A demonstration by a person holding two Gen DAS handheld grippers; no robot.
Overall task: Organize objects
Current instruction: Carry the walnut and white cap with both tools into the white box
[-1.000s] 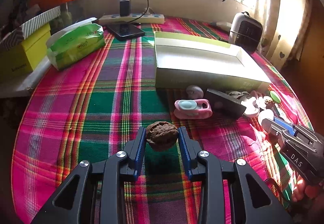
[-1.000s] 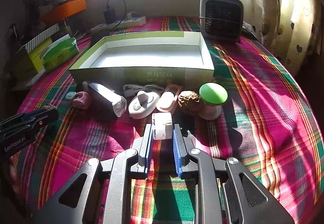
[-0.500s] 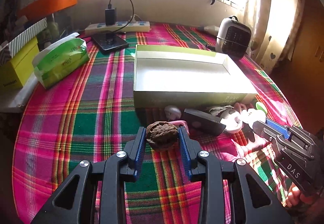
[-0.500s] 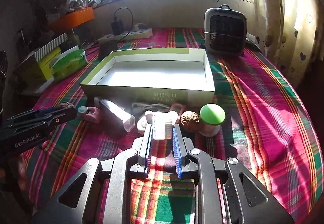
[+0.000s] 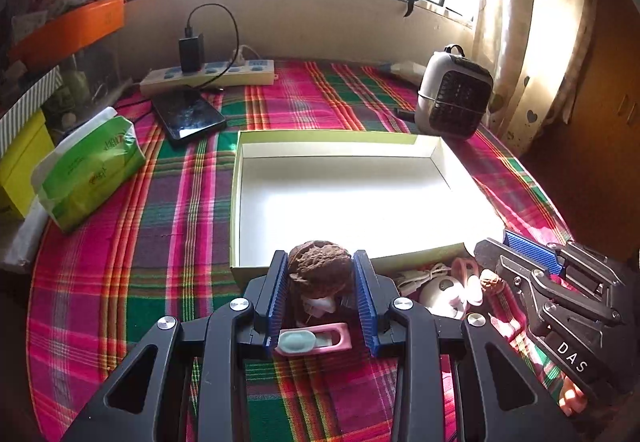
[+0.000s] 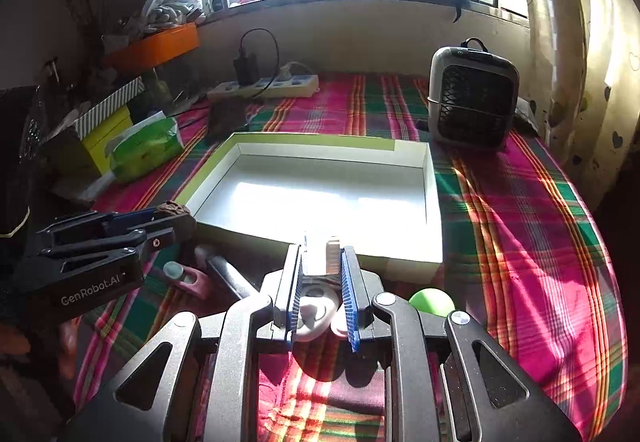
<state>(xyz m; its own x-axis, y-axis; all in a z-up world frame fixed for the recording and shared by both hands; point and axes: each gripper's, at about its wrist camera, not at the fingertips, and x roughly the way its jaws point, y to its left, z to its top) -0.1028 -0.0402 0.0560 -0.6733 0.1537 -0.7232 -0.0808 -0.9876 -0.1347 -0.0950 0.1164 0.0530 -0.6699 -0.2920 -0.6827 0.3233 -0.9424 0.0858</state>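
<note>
Currently both loads are hanging at the near wall of the open box [image 5: 340,198]. Left gripper [image 5: 320,274] is pinching a walnut [image 5: 319,266] between narrowed jaws; right gripper [image 6: 320,262] is clamping a small white block [image 6: 320,256]. Remaining clutter, including a pink clip [image 5: 316,338], is lying on the bench [image 5: 140,282] beside the box. Next move likely: carrying over the wall, lowering, releasing.

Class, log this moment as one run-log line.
left hand-held gripper: shut on wrinkled brown walnut | right hand-held gripper: shut on small white block | white-lined green cardboard tray: empty
</note>
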